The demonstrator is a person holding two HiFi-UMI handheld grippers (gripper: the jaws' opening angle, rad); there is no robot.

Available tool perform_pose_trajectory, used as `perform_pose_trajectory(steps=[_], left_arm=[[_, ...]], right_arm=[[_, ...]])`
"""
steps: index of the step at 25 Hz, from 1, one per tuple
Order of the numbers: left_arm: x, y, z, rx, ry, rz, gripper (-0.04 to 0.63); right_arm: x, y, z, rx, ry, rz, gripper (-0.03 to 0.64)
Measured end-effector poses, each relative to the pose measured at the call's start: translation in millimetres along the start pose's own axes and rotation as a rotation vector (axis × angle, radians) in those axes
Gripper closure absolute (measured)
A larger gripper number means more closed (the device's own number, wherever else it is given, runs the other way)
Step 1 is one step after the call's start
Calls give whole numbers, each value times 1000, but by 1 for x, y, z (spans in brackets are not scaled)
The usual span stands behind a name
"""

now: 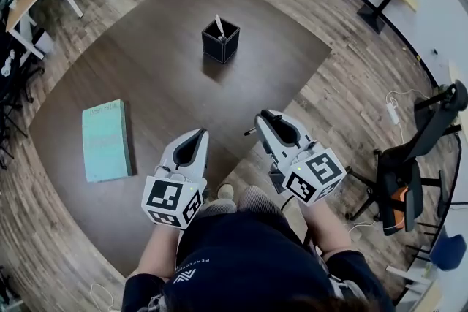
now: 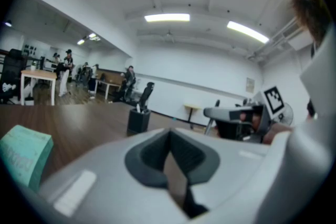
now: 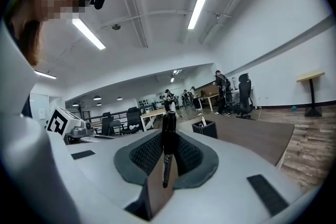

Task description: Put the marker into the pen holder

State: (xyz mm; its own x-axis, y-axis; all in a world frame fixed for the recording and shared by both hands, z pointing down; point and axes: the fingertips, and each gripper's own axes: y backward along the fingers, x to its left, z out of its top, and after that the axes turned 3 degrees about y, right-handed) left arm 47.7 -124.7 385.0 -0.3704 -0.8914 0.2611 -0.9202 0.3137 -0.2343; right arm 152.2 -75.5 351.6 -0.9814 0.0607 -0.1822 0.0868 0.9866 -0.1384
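Head view: my R tool [image 1: 259,115] grips marker [image 3: 168,139] at table [image 1: 168,84] edge.
L tool [image 1: 200,132]: jaws closed, empty.
Pen holder [image 1: 221,40]: well ahead, bare table btwn.

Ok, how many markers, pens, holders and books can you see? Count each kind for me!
black marker: 1
white pen: 1
pen holder: 1
teal book: 1
Total: 4

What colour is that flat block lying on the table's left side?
Pale teal, a minty blue-green. The block shows best in the head view.
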Motion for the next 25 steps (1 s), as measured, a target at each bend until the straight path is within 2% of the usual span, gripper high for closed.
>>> perform_pose_trajectory(steps=[5, 10, 19, 25], left_arm=[[16, -14, 6, -16, 25, 46, 588], [30, -37, 16, -32, 18, 123, 588], [44, -110, 40, -65, 49, 246, 588], [57, -140, 48, -81, 61, 326, 588]], right_arm=[[-19, -28, 7, 3, 9, 45, 561], [-46, -58, 19, 5, 18, 110, 561], [-106, -110, 45, 34, 36, 249, 561], [-133, -142, 56, 39, 48, 329, 561]])
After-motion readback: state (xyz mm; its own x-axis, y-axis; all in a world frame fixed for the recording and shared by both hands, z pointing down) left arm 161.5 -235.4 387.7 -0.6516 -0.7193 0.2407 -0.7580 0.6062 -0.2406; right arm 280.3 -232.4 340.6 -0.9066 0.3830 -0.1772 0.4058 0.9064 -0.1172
